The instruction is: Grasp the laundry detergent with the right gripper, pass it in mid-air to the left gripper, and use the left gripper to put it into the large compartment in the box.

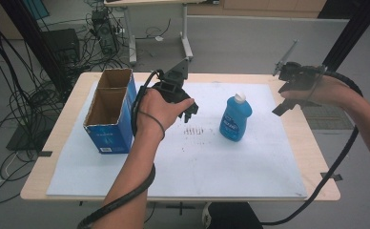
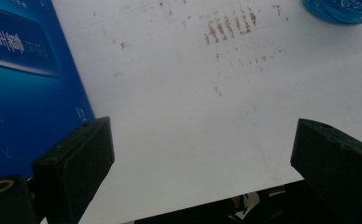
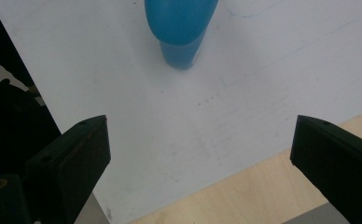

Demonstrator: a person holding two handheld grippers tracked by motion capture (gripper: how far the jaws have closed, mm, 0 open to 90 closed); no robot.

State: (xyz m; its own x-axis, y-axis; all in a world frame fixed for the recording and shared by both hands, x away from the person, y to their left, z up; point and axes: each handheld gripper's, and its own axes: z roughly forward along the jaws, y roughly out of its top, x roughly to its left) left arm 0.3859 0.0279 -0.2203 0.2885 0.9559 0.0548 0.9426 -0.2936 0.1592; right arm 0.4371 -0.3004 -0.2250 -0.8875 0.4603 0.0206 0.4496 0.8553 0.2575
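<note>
A blue bottle (image 1: pixel 235 118) with a white cap stands upright near the middle of the white sheet (image 1: pixel 183 162). An open-topped blue cardboard box (image 1: pixel 110 112) with two compartments stands at the left. My left gripper (image 1: pixel 189 110) hovers between box and bottle, jaws wide open over the bare sheet; its own view has the box wall (image 2: pixel 25 88) at left and the bottle's base (image 2: pixel 342 10) at top right. My right gripper (image 1: pixel 283 98) is raised over the right edge of the sheet, open and empty, with the bottle (image 3: pixel 181 28) ahead of it.
The sheet covers most of a light wooden table (image 1: pixel 316 157). Brown smudges (image 1: pixel 193 130) mark the sheet beside the bottle. Cables, a black frame post and a desk's legs stand on the floor beyond the far edge.
</note>
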